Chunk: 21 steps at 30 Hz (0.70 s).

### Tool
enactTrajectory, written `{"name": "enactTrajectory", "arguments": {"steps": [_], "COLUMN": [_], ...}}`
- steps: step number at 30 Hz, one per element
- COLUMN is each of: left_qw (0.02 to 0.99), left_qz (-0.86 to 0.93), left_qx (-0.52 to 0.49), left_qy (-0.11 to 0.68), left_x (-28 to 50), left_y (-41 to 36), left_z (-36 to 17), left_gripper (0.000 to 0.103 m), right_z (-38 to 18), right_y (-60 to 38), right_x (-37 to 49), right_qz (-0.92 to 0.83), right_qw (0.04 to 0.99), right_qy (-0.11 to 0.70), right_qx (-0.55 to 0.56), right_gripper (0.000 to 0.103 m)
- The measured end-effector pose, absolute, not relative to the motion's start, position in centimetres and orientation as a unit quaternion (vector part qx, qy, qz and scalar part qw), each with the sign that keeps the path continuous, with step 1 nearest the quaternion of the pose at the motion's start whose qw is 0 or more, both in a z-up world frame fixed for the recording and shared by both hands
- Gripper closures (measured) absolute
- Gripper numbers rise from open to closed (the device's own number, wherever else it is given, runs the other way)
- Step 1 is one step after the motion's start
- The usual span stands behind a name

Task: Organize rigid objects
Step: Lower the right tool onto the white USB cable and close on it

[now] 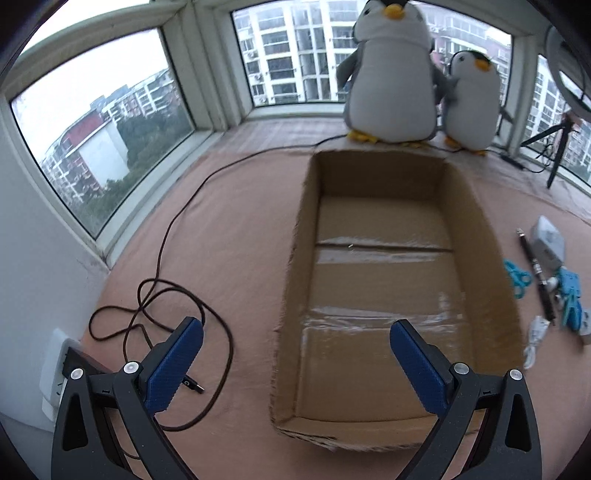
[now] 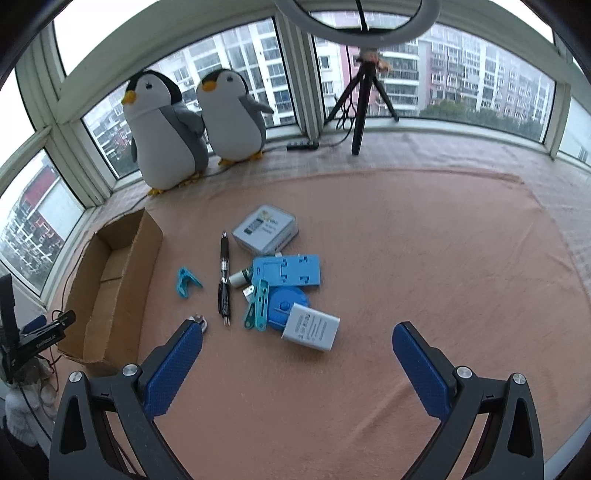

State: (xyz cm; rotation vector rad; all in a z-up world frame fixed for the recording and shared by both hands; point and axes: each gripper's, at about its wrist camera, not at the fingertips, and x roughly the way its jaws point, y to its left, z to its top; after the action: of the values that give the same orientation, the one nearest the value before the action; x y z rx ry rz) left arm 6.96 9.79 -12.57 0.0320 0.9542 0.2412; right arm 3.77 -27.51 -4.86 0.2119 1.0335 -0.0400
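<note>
Left gripper point(image 1: 295, 354) spread wide, blue pads point(image 1: 173, 365) apart, nothing between them; right pad hovering over near end of open cardboard box point(image 1: 480, 236), left pad over coiled dark cable point(image 1: 162, 295) with its plug point(image 1: 192, 384) just beside that pad. Box interior bare, taped seam across floor. Beyond box's far end, two plush penguins point(image 1: 391, 74) at window ledge. Right of box, well outside right pad, small clutter on the pink cloth point(image 1: 240, 229). Right gripper point(image 2: 297, 354) also released, pads point(image 2: 421, 365) wide apart, grasping nothing, above cloth. Just ahead between the fingers: grey-white charger block point(image 2: 312, 328), touching blue round tape measure point(image 2: 284, 306); teal clips point(image 2: 256, 304) beside it. Farther ahead: blue flat stand point(image 2: 290, 269), small white vial point(image 2: 240, 277), white square box point(image 2: 264, 230). Ahead of left pad: black pen point(image 2: 224, 273) lying lengthwise, teal clip point(image 2: 186, 282) apart to its left, small metal item point(image 2: 199, 319) right at left pad tip, identity unclear. Cardboard box far left of fingers. Tripod point(image 2: 362, 107) with ring light point(image 2: 358, 18) at far window.
</note>
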Motion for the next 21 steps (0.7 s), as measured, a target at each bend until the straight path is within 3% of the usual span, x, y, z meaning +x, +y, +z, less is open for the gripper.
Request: {"name": "enactTrajectory", "arguments": {"steps": [9, 14, 17, 21], "left_qw": [0.873, 0.864, 0.859, 0.856], "left_qz": [0.114, 0.107, 0.1, 0.086], "left_qx": [0.007, 0.003, 0.0, -0.002], "left_qy": [0.474, 0.492, 0.503, 0.51], "left_x": [7.8, 8.3, 8.6, 8.7], "left_y": [11.3, 11.4, 11.6, 11.7], "left_z": [-14.1, -15.0, -15.8, -16.7], "left_gripper": [0.006, 0.022, 0.036, 0.045], "right_z": [-6.8, -8.1, -9.4, -11.9], "right_y": [-24.5, -21.9, -20.4, -19.2], "right_x": [5.1, 6.3, 7.2, 8.7], "right_qz": [0.026, 0.046, 0.044, 0.033], "right_qw": [0.846, 0.83, 0.818, 0.79], "right_qy": [0.522, 0.545, 0.564, 0.598], "right_qx": [0.102, 0.107, 0.104, 0.126], "right_gripper": [0.008, 0.014, 0.029, 0.045]}}
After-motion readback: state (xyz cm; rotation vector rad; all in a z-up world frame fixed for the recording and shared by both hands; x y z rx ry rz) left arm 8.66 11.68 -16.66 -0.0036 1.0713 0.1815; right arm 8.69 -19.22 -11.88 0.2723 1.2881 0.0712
